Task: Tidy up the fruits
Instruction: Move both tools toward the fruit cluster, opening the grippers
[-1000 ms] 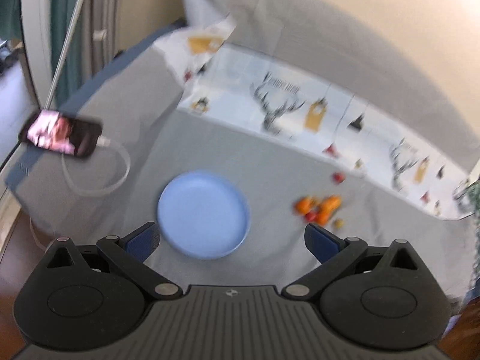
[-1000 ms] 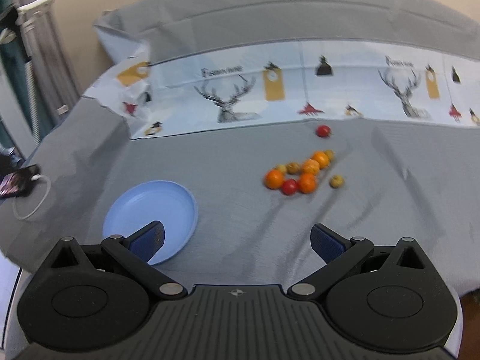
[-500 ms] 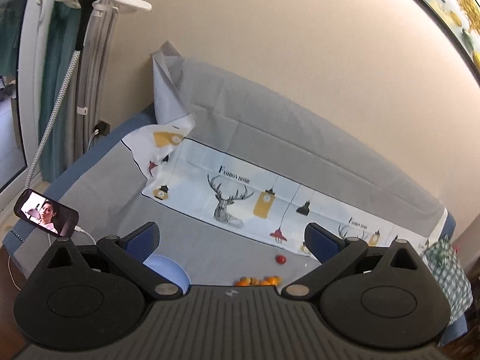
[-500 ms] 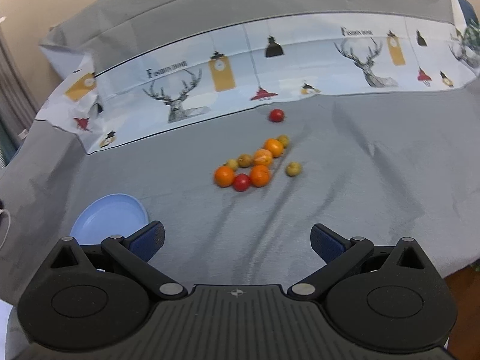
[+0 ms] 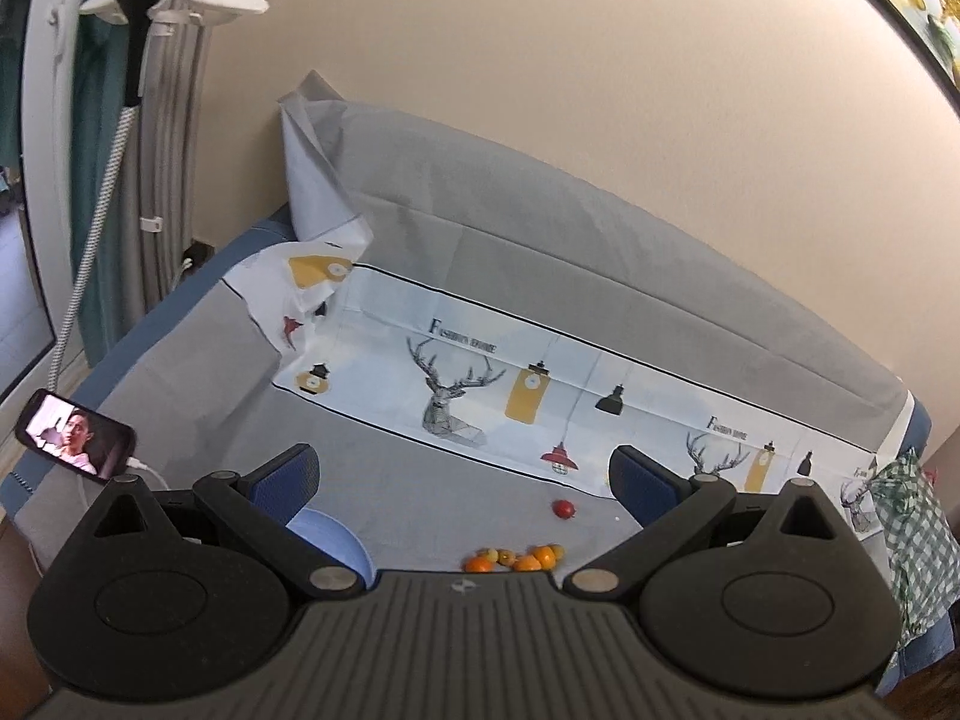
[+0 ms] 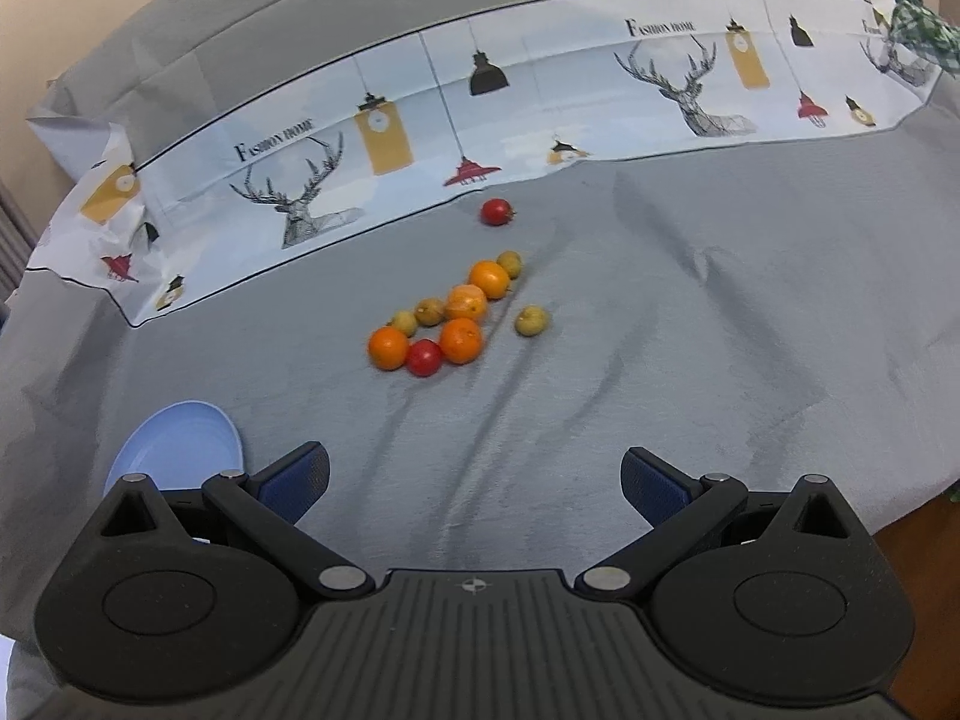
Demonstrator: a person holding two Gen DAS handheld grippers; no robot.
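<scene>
Both grippers gape empty; right gripper alone shows whole fruit cluster.

Far across the grey sheet I see a deer-print cloth along the beige wall. At near left lies a lit phone, a steamer pole beside curtains. A checked cloth sits right.
</scene>
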